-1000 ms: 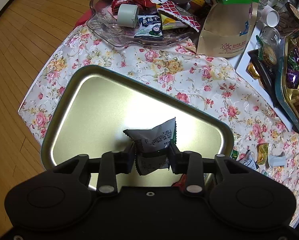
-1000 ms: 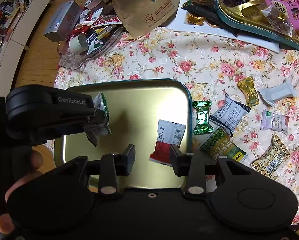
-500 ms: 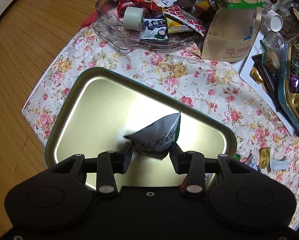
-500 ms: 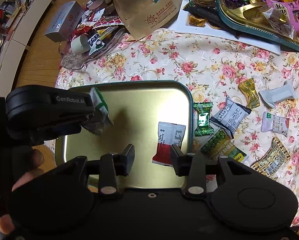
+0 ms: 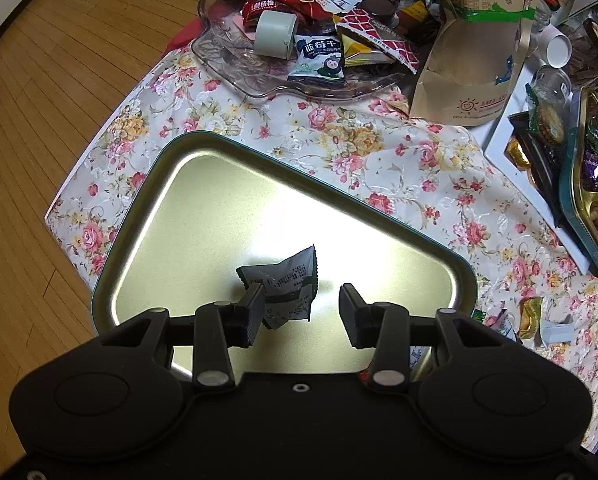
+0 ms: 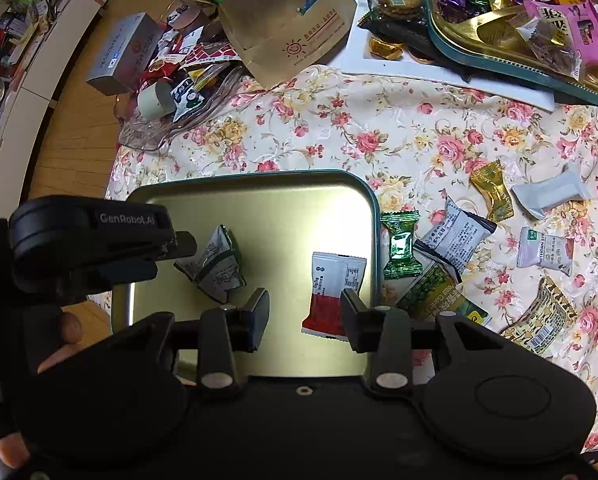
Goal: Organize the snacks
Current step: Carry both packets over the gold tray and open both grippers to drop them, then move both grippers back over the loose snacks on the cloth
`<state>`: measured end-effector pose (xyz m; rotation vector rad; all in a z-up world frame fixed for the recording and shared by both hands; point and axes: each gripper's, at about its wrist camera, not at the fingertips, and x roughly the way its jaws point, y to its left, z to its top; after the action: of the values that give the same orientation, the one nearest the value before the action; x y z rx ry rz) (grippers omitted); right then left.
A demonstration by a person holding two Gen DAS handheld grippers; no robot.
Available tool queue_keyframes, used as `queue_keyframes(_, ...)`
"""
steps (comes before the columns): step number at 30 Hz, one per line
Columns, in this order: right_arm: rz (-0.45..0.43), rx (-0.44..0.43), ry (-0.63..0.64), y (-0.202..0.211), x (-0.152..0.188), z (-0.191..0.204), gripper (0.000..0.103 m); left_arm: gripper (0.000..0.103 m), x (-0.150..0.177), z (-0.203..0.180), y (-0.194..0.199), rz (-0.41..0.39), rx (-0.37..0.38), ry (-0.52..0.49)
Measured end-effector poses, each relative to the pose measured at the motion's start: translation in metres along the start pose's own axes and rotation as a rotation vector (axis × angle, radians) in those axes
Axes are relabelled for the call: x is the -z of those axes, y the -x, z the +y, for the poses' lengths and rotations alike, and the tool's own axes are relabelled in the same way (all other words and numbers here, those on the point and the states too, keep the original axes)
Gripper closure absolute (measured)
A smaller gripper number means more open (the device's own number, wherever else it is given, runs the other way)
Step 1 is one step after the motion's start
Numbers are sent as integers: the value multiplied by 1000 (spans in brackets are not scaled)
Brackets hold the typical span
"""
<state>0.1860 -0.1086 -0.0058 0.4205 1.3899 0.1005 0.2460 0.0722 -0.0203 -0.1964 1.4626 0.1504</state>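
Note:
A gold metal tray (image 5: 203, 216) with a dark green rim lies on the flowered cloth; it also shows in the right wrist view (image 6: 259, 196). My left gripper (image 5: 301, 310) is open over the tray. A grey and green snack packet (image 5: 287, 290) lies on the tray by its left finger, free of the right one; it also shows in the right wrist view (image 6: 215, 262). My right gripper (image 6: 305, 314) is open and empty above the tray's near edge. A red and white packet (image 6: 333, 292) lies in the tray beside its right finger.
Several loose snack packets (image 6: 455, 236) lie on the cloth right of the tray. A clear dish (image 5: 235, 64) of snacks, a brown paper bag (image 5: 475, 60) and a second full gold tray (image 6: 495, 28) stand at the back. The table edge and wood floor (image 5: 39, 120) lie left.
My left gripper has opened and let go of the grey and green packet, which dropped onto the tray. The right gripper has hardly moved.

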Motion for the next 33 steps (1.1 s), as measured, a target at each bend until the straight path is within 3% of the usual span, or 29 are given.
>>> queue_keyframes(20, 30, 40, -29, -10, 0, -9, 61, 53, 9, -26, -9, 53, 26, -97)
queue_keyframes(33, 33, 70, -72, -10, -3, -27, 61, 53, 14, -40, -6, 46, 46, -132)
